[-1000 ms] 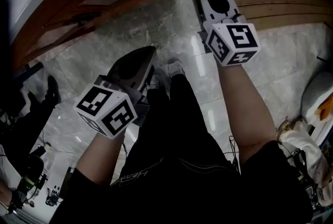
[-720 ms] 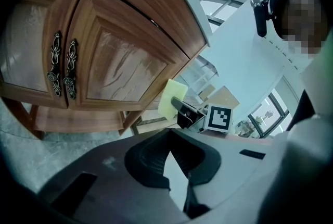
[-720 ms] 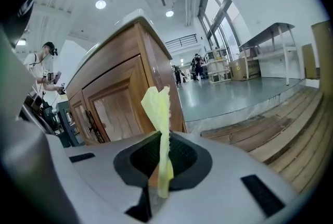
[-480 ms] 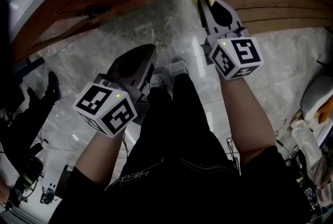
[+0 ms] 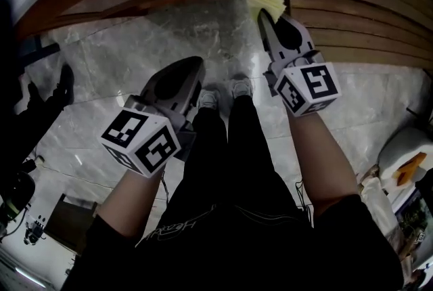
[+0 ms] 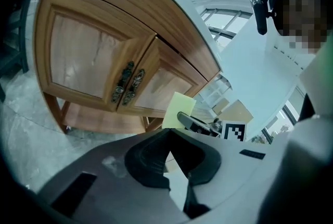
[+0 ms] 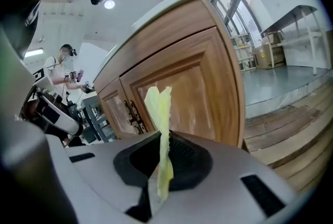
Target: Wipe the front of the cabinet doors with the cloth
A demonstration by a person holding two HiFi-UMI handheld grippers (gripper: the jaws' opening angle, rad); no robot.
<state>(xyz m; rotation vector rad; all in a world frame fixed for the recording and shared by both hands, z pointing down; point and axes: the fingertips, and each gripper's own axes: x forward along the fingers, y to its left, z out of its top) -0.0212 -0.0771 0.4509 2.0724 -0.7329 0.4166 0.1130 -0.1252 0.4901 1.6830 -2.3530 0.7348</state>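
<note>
A folded yellow cloth [image 5: 262, 0] is pinched in my right gripper [image 5: 268, 15], whose jaws are shut on it; it sticks up between them as the cloth [image 7: 160, 108] in the right gripper view. The cloth's tip is close to the right wooden cabinet door [image 7: 192, 98], near its lower corner in the head view; contact cannot be told. The two doors [image 6: 93, 69] with dark metal handles [image 6: 128, 83] fill the left gripper view, where the cloth [image 6: 177, 110] also shows. My left gripper [image 5: 193, 66] hangs lower over the floor, jaws shut and empty.
Grey marble floor [image 5: 122, 66] lies below the cabinet. Wooden steps [image 5: 358, 26] run along the cabinet's right side. The person's legs and shoes [image 5: 220, 97] stand between the grippers. Another person [image 7: 65, 69] stands far off. Gear lies at the left and right edges.
The view has swung so the cabinet sits higher and flatter in the frame. My right gripper with the cloth has shifted slightly right and down along the door's lower edge. The left gripper has hardly moved.
</note>
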